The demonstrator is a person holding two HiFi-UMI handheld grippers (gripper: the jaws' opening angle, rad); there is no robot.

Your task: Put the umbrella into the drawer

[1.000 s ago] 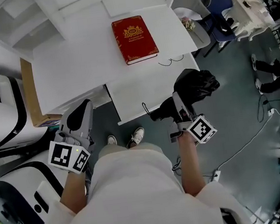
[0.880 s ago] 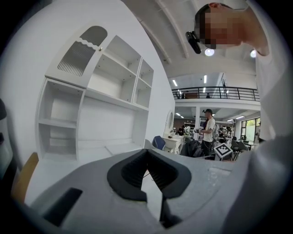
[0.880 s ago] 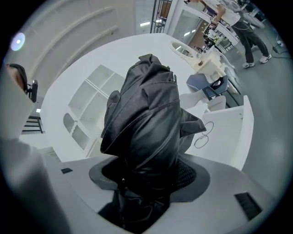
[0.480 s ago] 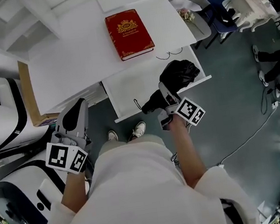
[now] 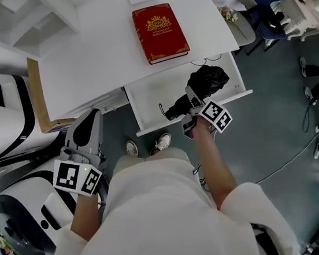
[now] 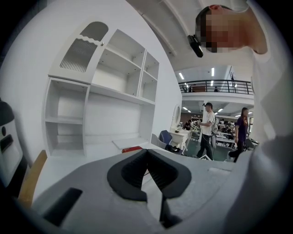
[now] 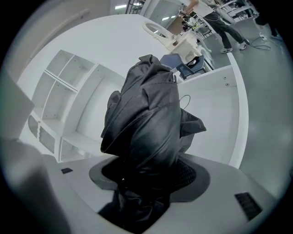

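Item 1: umbrella (image 5: 207,81), black, folded, fabric bunched. Located over the open drawer (image 5: 147,99), toward its 3 o'clock end. The fabric end points to 1 o'clock in the head view, and the handle end with its strap loop points to 8 o'clock.

Item 2: right hand-held gripper (image 5: 195,103), clamped on the umbrella (image 7: 146,123) about its middle. The black fabric fills the space between the jaws in the right gripper view (image 7: 149,176).

Item 3: left hand-held gripper (image 5: 88,123), jaws together and nothing between them (image 6: 146,155). Held at 9 o'clock of the drawer, well apart from it.

Item 4: drawer, white, pulled out from under the tabletop (image 5: 92,57), interior bare (image 7: 215,114).

Item 5: red book (image 5: 160,32), lying flat on the tabletop at 12 o'clock of the drawer.
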